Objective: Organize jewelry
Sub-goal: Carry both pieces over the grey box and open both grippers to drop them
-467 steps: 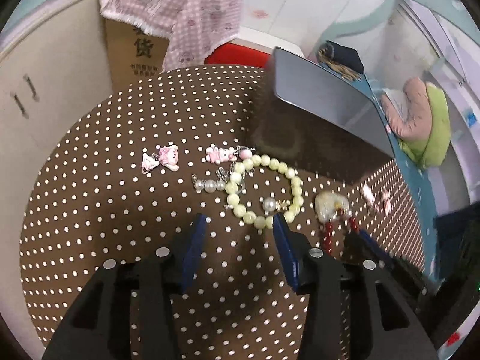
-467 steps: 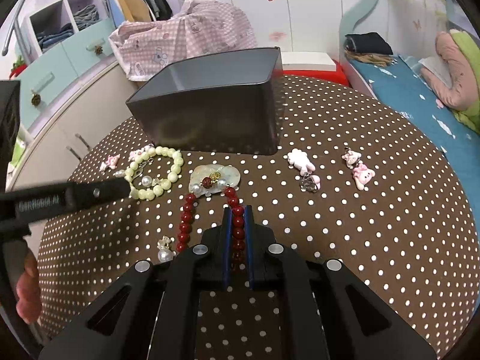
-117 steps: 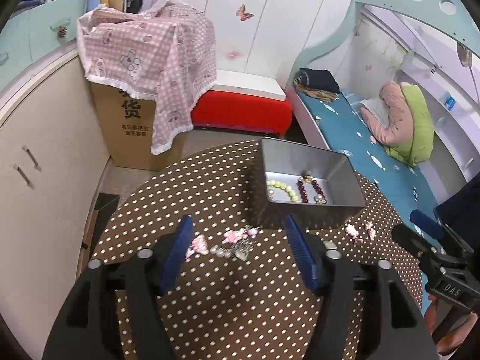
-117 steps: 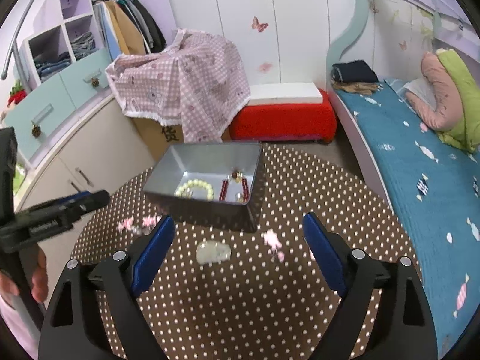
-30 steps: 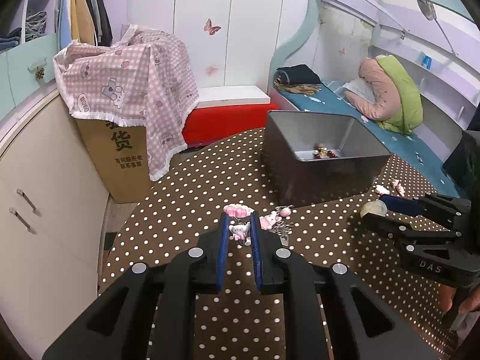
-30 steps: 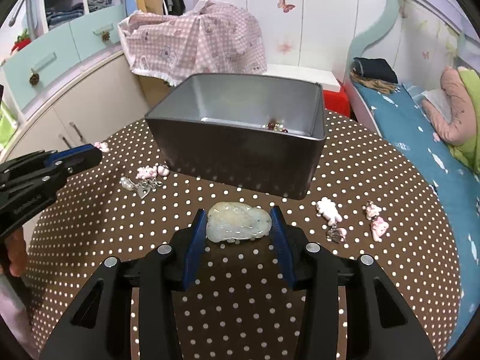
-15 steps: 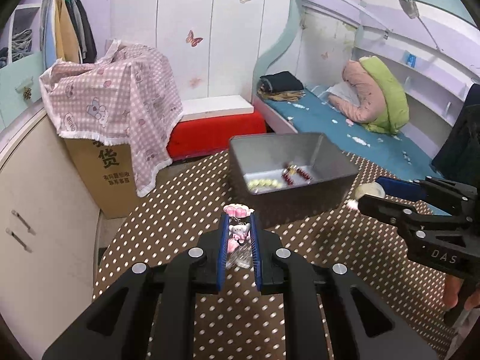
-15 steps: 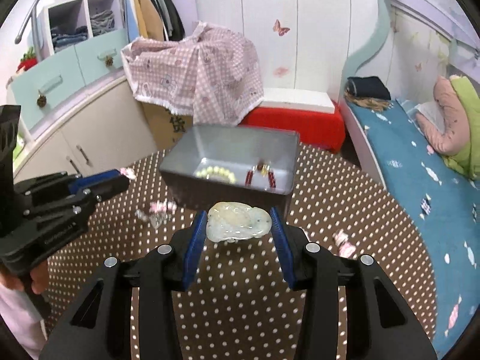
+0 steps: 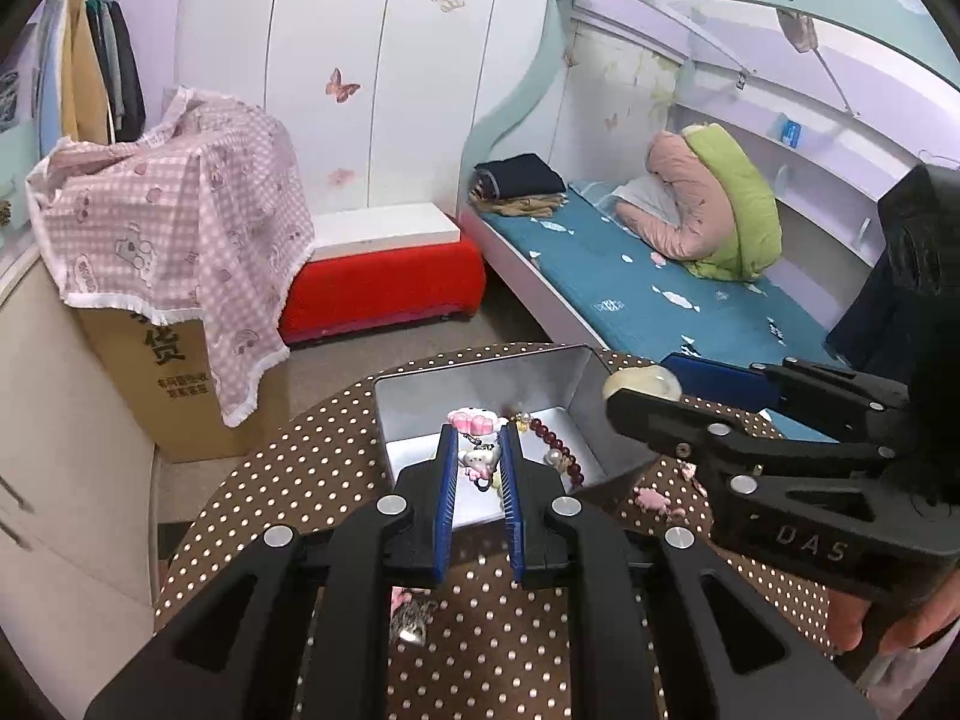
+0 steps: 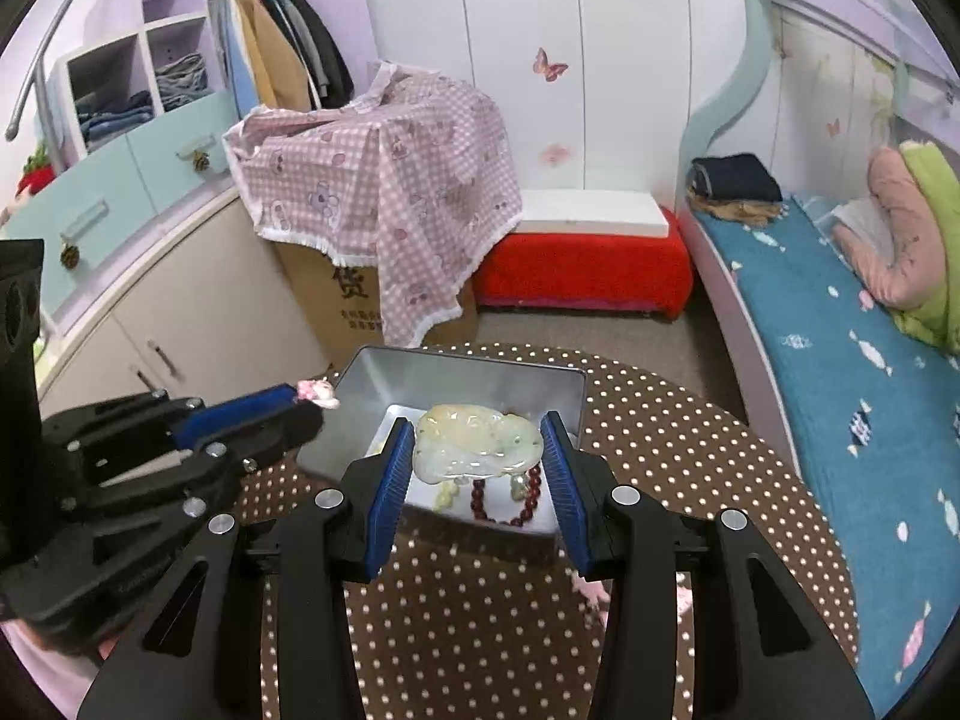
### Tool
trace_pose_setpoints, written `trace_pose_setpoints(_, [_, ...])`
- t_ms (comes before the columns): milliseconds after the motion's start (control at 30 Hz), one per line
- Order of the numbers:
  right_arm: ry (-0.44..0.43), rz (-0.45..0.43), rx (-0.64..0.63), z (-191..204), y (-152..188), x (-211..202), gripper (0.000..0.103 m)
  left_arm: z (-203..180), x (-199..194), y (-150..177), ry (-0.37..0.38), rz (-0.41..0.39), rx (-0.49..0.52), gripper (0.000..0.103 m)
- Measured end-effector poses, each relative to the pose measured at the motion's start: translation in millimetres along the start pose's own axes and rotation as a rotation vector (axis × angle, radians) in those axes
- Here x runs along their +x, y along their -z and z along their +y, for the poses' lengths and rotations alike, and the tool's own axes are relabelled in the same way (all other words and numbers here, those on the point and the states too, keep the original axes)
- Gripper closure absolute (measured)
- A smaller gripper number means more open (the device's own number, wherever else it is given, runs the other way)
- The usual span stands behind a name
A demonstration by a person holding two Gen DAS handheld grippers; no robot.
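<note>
My left gripper (image 9: pixel 477 456) pinches a pink charm (image 9: pixel 478 457) above the grey tin (image 9: pixel 480 369). My right gripper (image 10: pixel 478 450) clamps the pale jade pendant (image 10: pixel 477 441) over the same tin, where a red bead bracelet (image 10: pixel 504 507) lies. The pendant hides part of the tin's floor; its other contents are indistinct.

Left hand-held gripper (image 9: pixel 477 450) clamps pink charm (image 9: pixel 478 457) above metal tin (image 9: pixel 480 369); right hand-held gripper (image 9: pixel 651 375) grips pale pendant (image 9: pixel 641 383) alongside.
</note>
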State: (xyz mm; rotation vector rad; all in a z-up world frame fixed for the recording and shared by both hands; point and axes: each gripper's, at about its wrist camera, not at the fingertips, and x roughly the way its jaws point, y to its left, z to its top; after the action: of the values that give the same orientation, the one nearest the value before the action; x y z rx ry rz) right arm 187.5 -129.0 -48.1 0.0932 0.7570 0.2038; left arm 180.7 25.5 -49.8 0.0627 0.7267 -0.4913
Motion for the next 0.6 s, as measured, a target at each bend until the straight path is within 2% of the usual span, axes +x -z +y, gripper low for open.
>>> trace_pose_setpoints(267, [-0.02,0.045,0.054,-10,-7,24,0.06,12,27,-6,0.027,0.076,-0.038,0.09])
trace_pose_setpoints(600, [-0.069,0.078,0.122,-21,-5,34,0.058,20,37,-7,0.01,0.115,-0.064,0.089])
